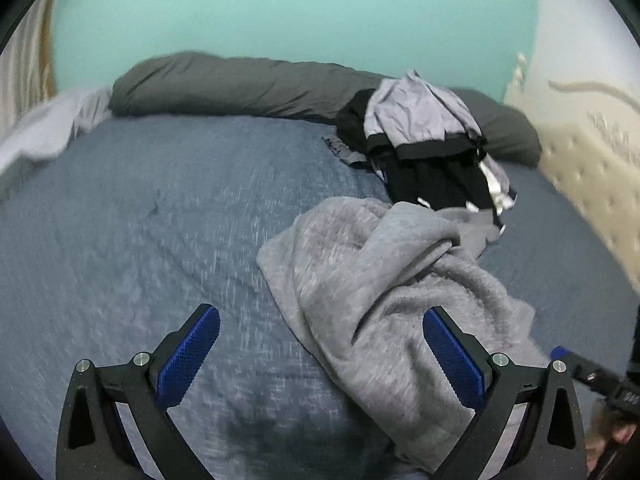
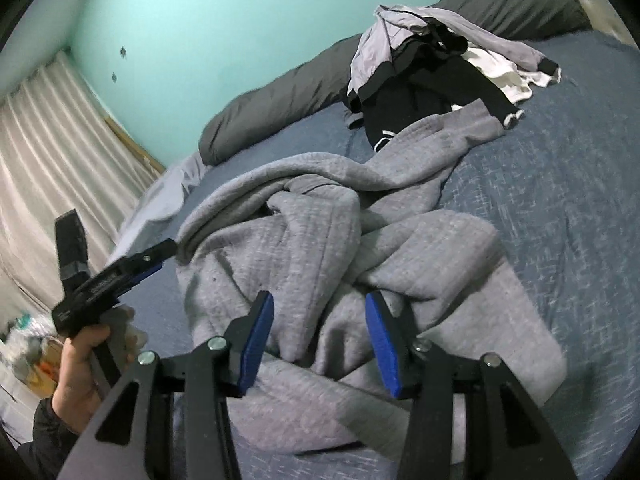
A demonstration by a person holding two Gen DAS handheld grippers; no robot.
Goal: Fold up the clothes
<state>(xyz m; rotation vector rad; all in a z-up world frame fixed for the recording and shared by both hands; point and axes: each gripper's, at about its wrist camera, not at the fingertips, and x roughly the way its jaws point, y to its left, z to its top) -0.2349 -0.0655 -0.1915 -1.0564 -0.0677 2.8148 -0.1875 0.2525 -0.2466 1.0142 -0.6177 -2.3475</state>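
Your left gripper (image 1: pixel 320 354) and right gripper (image 2: pixel 318 336) both hang spread and empty over the near, crumpled grey sweatshirt (image 2: pixel 340 248), probably picked first because the pile (image 1: pixel 424 152) lies farther.

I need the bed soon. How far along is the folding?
Nothing looks folded yet. The grey sweatshirt lies crumpled on the blue bedspread, with the right gripper open above it and the left gripper open beside it. The pile of black, lilac and white clothes still waits.
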